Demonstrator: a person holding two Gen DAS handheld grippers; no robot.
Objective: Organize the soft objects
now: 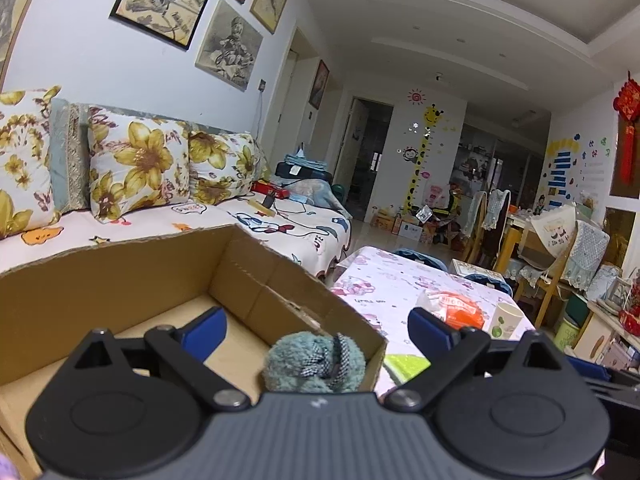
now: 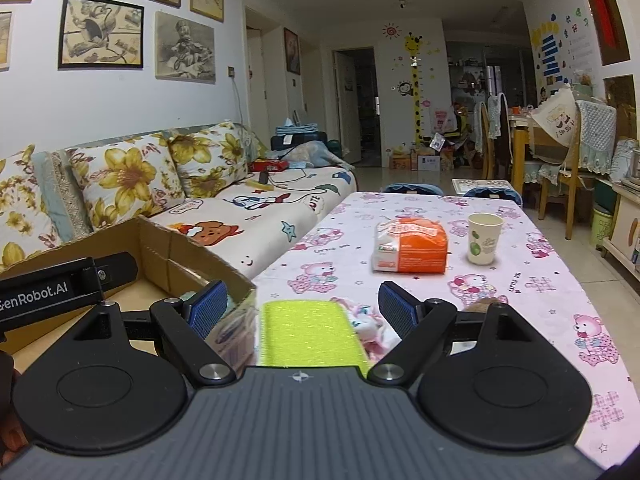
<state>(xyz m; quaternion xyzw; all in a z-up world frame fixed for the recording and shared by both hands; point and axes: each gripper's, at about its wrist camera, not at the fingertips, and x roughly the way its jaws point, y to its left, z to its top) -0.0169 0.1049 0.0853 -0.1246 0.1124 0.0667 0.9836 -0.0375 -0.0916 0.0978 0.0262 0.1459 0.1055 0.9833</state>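
A teal fluffy ball with a checked ribbon (image 1: 316, 364) lies in the near right corner of an open cardboard box (image 1: 120, 276). My left gripper (image 1: 318, 328) hangs over that corner, open, its blue pads well apart from the ball. On the pink bear tablecloth, a yellow-green fuzzy cloth (image 2: 312, 332) lies flat beside the box (image 2: 192, 268). My right gripper (image 2: 303, 306) stands open just above the cloth, touching nothing. A small pink-and-white plush (image 2: 368, 324) lies against the cloth's right edge, partly hidden by the right finger.
An orange-and-white tissue pack (image 2: 412, 248) and a paper cup (image 2: 485, 240) stand further along the table (image 2: 540, 280). A sofa with floral cushions (image 2: 120, 176) runs along the left behind the box. My left gripper's body (image 2: 60, 288) reaches over the box.
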